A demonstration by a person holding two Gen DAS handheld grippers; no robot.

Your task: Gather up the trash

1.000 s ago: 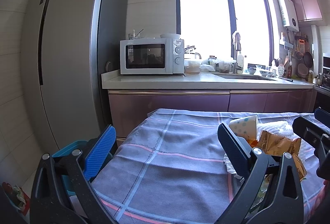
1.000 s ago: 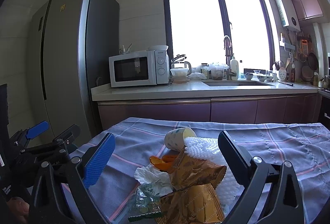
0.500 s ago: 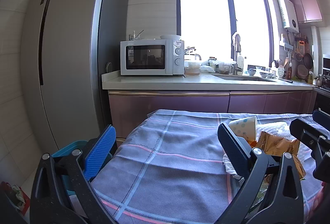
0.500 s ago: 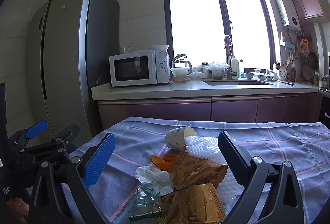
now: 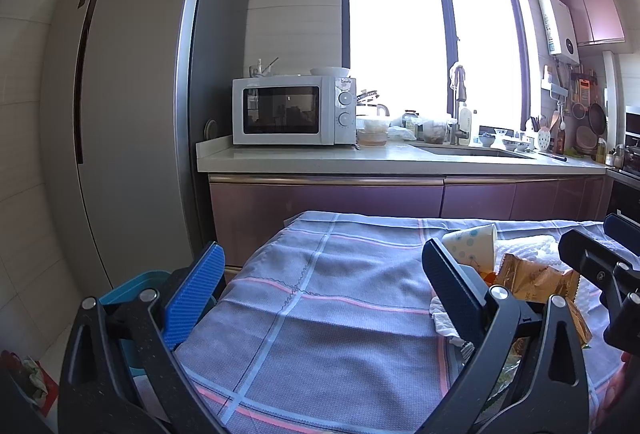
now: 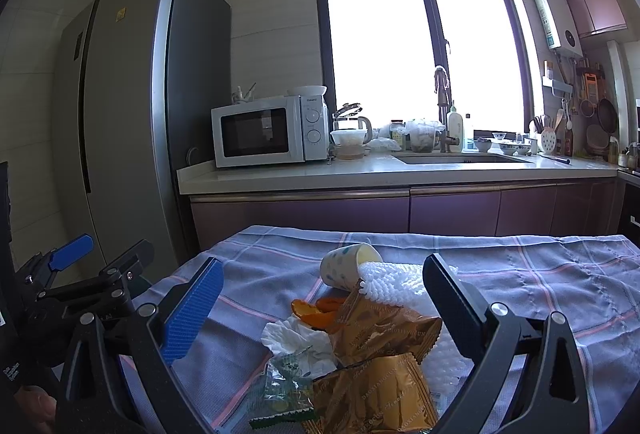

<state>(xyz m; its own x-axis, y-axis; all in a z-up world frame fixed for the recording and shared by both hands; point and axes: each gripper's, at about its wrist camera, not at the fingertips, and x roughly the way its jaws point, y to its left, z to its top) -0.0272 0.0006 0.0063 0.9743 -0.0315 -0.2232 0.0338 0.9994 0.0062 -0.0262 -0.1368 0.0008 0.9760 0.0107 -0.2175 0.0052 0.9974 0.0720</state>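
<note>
My right hand-held gripper (image 6: pixel 320 308) hangs open over the trash pile (image 6: pixel 360 346) on the counter (image 6: pixel 540 274), wrappers dead ahead between its fingers. My left hand-held gripper (image 5: pixel 320 286), also open and empty, sits farther left.

A home kitchen is showing: a microwave (image 5: pixel 294 111) is sitting at the counter's (image 5: pixel 304 158) left end beside a tall refrigerator (image 5: pixel 132 106), with a sink (image 6: pixel 460 157) lying under the window (image 6: pixel 416 46).
</note>
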